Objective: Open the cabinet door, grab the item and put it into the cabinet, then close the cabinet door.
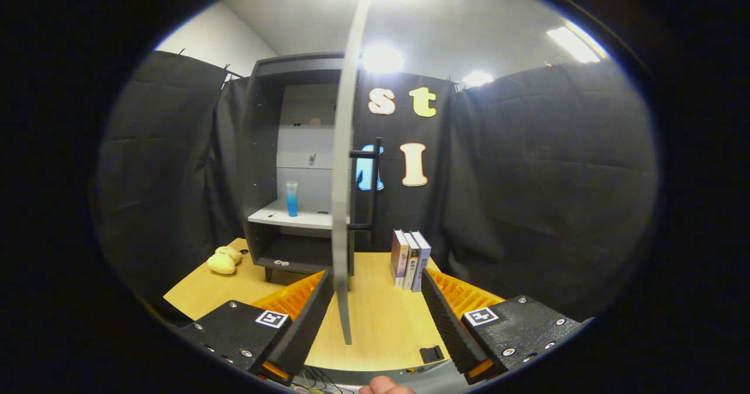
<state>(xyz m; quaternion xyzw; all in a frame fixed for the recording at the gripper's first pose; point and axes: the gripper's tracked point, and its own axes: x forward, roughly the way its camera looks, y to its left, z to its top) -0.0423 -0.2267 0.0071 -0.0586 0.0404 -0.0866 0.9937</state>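
My gripper (375,318) is released, its two fingers spread wide and holding nothing. The near edge of the cabinet door (341,206) stands between them, closer to my left finger, and I cannot tell whether that finger touches it.

The door is swung open and I see it edge-on, a tall pale panel rising from just above the surface (381,323) to the ceiling lights. Its dark bar handle (373,186) sits on the right face of the door, upright, about halfway up.

Left of the door is the cabinet (266,165), a dark-framed unit with a pale back panel, standing on the wooden surface. Inside it, on the pale shelf (281,217), a blue tube (291,199) stands upright, just left of the door's edge. Below the shelf the dark bottom compartment holds two small round pieces at its front lip; they are too small for me to tell what they are.

Left of the cabinet, on the surface near its corner foot, lies a soft yellow plush toy (224,260). Right of the door, three books (410,259) stand upright side by side, spines toward me, just beyond my right finger. A small dark object (432,354) lies on the surface near its front edge, beside my right finger. Part of my hand (384,387) shows below the fingers.
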